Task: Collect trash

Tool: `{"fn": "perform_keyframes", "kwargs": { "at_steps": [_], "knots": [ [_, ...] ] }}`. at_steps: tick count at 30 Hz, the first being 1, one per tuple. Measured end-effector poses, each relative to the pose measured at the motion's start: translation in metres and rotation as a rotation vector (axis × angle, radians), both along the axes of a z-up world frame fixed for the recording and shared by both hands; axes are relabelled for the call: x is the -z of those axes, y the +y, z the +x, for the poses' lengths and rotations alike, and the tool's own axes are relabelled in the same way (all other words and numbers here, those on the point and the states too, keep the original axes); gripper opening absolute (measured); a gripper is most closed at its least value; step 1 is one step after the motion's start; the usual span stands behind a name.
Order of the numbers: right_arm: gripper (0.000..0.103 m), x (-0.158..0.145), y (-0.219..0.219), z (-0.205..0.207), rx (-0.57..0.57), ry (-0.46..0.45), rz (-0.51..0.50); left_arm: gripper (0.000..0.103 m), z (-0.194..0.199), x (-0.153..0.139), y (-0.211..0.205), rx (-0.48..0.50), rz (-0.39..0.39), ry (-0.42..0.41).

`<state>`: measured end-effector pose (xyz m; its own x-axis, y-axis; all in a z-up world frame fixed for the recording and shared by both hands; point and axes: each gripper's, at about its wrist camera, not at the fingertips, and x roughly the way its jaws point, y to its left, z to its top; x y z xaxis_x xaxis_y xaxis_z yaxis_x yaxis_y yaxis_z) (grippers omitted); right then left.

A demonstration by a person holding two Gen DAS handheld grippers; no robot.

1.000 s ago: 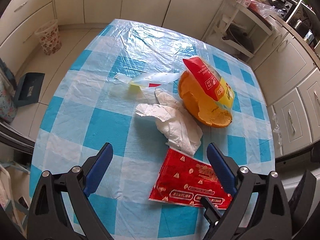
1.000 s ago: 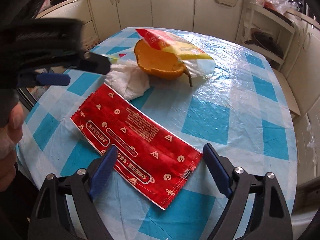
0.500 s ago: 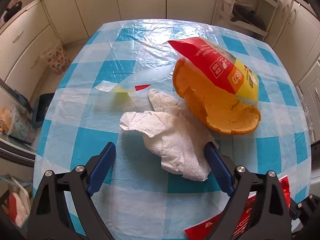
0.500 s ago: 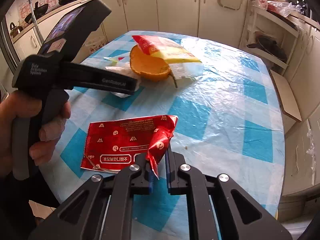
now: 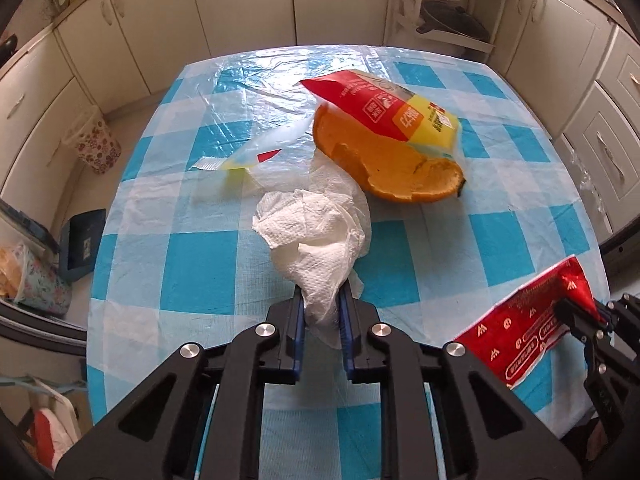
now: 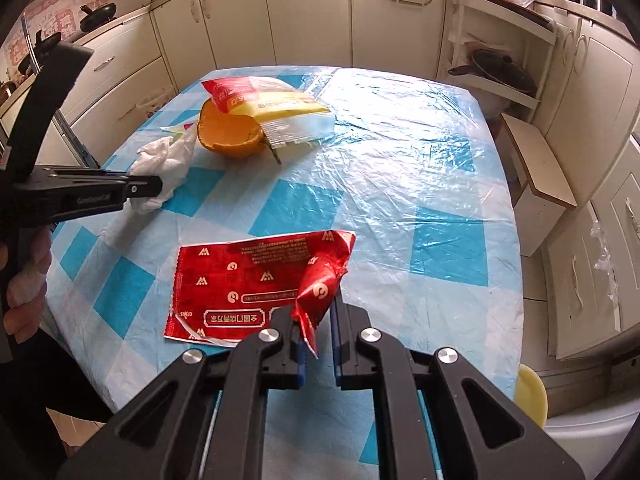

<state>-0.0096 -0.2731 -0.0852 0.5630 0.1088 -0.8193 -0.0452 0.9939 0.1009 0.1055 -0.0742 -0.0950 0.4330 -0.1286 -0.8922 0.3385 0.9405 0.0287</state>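
Observation:
A crumpled white paper towel [image 5: 316,236] lies on the blue-checked table [image 5: 500,240]. My left gripper [image 5: 322,304] is closing, and its blue pads pinch the towel's near end. A flat red wrapper [image 6: 248,276] has one bunched corner caught in my right gripper [image 6: 318,320], which is shut on it. That wrapper [image 5: 528,320] also shows at the right edge of the left wrist view. Behind the towel sit an orange peel half [image 5: 392,160], a red and yellow snack bag [image 5: 384,108] leaning on it, and a clear torn packet [image 5: 256,152].
A floral waste bin [image 5: 96,144] stands on the floor left of the table. Cream cabinets [image 6: 304,12] ring the room. A shelf unit with a dark pan [image 6: 500,68] is at the back right. A person's hand [image 6: 24,276] grips the left tool's handle.
The left gripper moved over the paper towel and closed on its near end. The right gripper closed on the red wrapper's corner half a second ago and has dragged it across the table since.

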Motion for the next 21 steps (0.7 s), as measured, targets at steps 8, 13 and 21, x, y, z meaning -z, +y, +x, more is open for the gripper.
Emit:
{"fn": "perform_keyframes", "kwargs": {
  "at_steps": [8, 13, 21],
  "knots": [
    [0.046, 0.005, 0.0, -0.002, 0.026, 0.007, 0.002, 0.025, -0.025, 0.003, -0.026, 0.115, 0.111, -0.048],
    [0.075, -0.005, 0.004, -0.007, 0.007, -0.051, 0.069, 0.049, -0.028, 0.002, -0.031, 0.126, 0.152, -0.088],
    [0.088, 0.006, 0.028, 0.0, -0.076, -0.033, -0.022, 0.056, -0.024, 0.005, -0.031, 0.119, 0.16, -0.083]
  ]
}}
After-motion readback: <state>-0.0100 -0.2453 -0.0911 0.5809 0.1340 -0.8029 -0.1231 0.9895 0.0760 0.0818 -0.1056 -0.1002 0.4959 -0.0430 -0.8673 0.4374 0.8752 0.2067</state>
